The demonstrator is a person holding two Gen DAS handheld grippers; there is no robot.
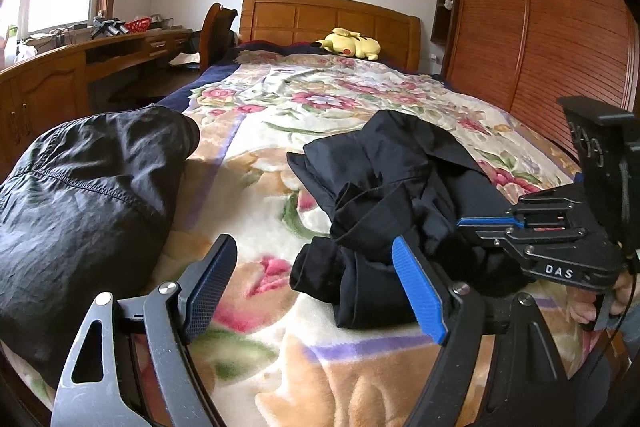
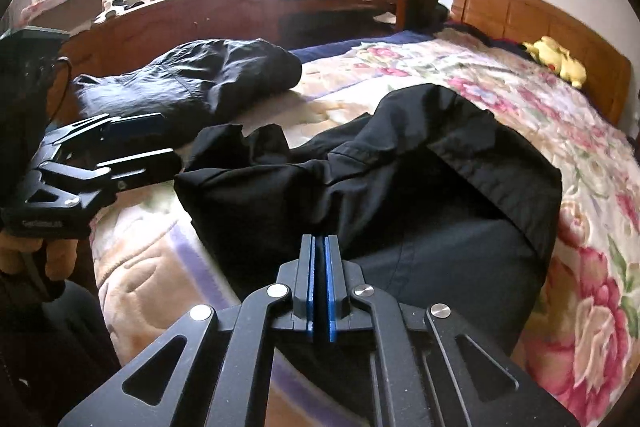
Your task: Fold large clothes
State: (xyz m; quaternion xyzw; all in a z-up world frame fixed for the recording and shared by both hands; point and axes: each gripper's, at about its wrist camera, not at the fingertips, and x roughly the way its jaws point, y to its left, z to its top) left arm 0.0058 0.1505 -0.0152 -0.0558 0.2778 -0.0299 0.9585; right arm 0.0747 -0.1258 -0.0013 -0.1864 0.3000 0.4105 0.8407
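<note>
My right claw (image 2: 319, 287) has its blue pads pressed together over the near edge of the crumpled black cloth garment (image 2: 400, 163) lying mid-bed on the floral plush blanket (image 2: 520, 107); whether cloth is pinched I cannot tell. My left claw (image 1: 316, 283) hovers wide and empty. I judge this the first grab; next, lift and spread it. I count 2 dark garments, the other a grey-black bundle (image 1: 80, 195), and 1 yellow plush toy (image 1: 352, 43).

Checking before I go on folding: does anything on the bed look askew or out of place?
Nothing damaged or spilled. The black garment lies crumpled in a heap on the floral blanket, not spread flat. A second dark garment is bunched at the bed's edge nearest the desk. The right gripper is shut at the heap; the left gripper is open.
</note>
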